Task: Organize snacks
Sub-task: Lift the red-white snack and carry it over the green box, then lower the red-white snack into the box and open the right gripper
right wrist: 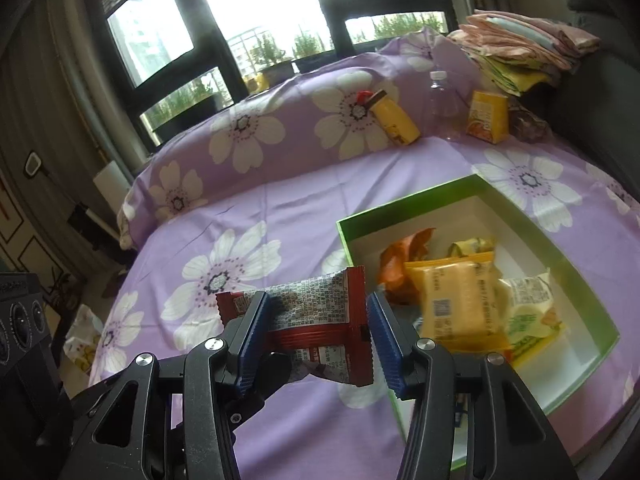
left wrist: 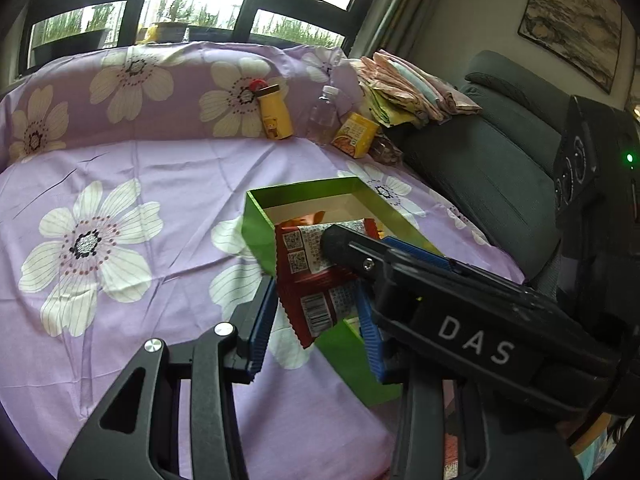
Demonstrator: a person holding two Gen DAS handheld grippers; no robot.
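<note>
Right wrist view: one red snack packet [right wrist: 316,320] is pinched between the jaws of both the right gripper [right wrist: 316,340] and the left gripper [left wrist: 316,312], at 9 o'clock of one green box [right wrist: 404,208]. Three or four packets [right wrist: 456,300] are counted inside the box; overlaps hinder counting. One bottle [right wrist: 442,100] is seen at 12 o'clock, its outline faint.

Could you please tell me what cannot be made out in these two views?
- Left wrist view: most of what lies in the green box, hidden by the right gripper and the red packet.
- Right wrist view: print on the yellow packet, blurred.
- Right wrist view: the dark bundle beside the yellow carton, too small and dim to identify.
</note>
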